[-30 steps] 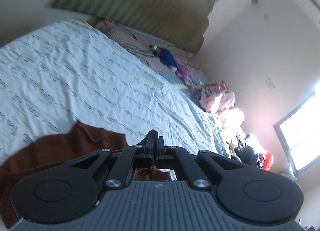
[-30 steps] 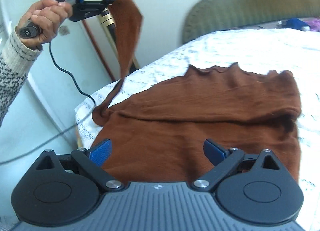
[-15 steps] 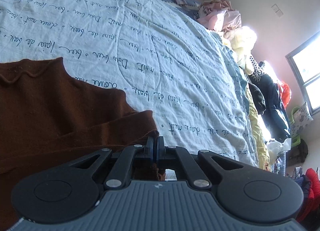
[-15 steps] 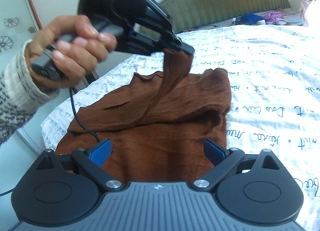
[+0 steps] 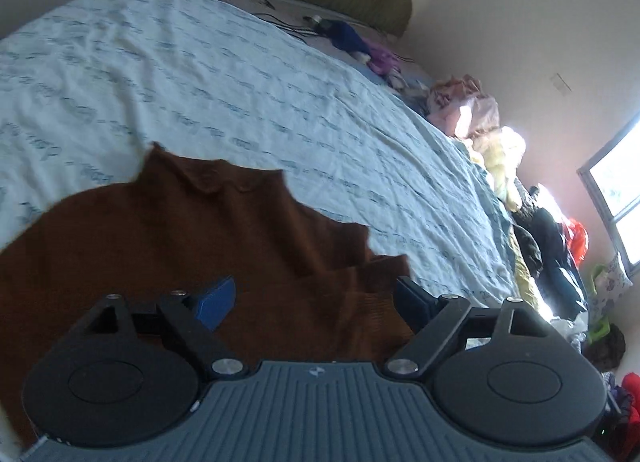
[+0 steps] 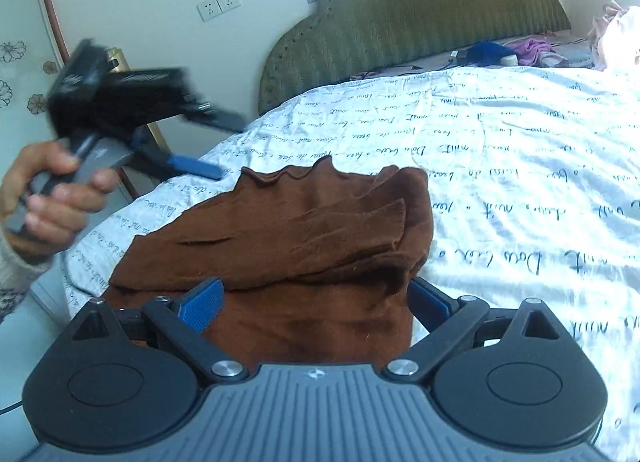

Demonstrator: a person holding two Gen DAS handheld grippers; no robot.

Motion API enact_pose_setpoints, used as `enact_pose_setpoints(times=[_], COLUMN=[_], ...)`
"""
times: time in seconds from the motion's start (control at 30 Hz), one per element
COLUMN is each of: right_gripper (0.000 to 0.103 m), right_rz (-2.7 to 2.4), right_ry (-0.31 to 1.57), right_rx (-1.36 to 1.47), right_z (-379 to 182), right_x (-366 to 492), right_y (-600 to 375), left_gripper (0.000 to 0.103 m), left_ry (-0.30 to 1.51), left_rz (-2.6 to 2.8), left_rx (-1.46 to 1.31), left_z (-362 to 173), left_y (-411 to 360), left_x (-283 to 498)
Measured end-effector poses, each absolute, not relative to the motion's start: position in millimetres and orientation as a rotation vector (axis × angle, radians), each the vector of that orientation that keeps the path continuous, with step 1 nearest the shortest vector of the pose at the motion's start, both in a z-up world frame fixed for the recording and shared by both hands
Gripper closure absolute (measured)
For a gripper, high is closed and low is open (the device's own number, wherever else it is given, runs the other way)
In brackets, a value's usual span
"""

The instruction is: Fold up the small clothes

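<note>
A small brown knit garment lies on the bed, its sleeve folded across the body. It also shows in the left wrist view. My left gripper is open and empty, held above the garment's near edge; in the right wrist view it hangs blurred in the air left of the garment. My right gripper is open and empty, its blue-padded fingers straddling the garment's near part.
The white bed sheet with printed script spreads to the right. A green headboard stands at the back. Loose clothes pile up along the bed's far side, with a window beyond.
My left gripper carried the sleeve down across the garment, opened and let it go, then drew back to the left. The right gripper stayed open.
</note>
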State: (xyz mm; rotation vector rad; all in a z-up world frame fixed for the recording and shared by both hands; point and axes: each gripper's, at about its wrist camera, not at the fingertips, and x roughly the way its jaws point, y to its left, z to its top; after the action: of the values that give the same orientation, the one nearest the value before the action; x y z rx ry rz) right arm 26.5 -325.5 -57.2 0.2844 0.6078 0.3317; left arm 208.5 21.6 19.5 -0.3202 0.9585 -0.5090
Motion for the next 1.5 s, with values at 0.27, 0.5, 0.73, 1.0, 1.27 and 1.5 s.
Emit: enact_pose_setpoints(times=[0.27,0.5,0.73,1.0,1.27,1.5], right_gripper=[0.004,0.004,0.004,0.004,0.006,0.098], right_rz=[0.291,0.265,0.357,0.513,0.342,0.429], right_ry=[0.677,0.763,0.735,0.760,0.737,0.822], right_rx=[0.388,0.384,0.295,0.076,0.301,0.285], right_z=[-80.8,-96.6,-83.2,-86.1,-95.8,-111.5], right_x=[105.9,130.7,68.6,-3.2,41.0,44.4], right_y=[-355.0,-346.4,-335.2,-292.6,-345.2,-336.7], left_gripper=[0.010,0.062,0.021,0.055,0.083,0.100], left_ry=[0.992,1.038,1.040,1.042,1.042,1.033], left_rz=[-0.232,-0.208,-0.364,-0.395,-0.369,-0.433], left_rx=[-0.408,-0.405,-0.491,-0.405,-0.614,-0.633], left_z=[-28.6,-72.2,-69.6,-72.8,-89.9,-88.7], left_y=[173.6,174.6,183.2,160.8,186.8,178.2], left_x=[200.2,195.0,120.7,37.3,68.6,63.0])
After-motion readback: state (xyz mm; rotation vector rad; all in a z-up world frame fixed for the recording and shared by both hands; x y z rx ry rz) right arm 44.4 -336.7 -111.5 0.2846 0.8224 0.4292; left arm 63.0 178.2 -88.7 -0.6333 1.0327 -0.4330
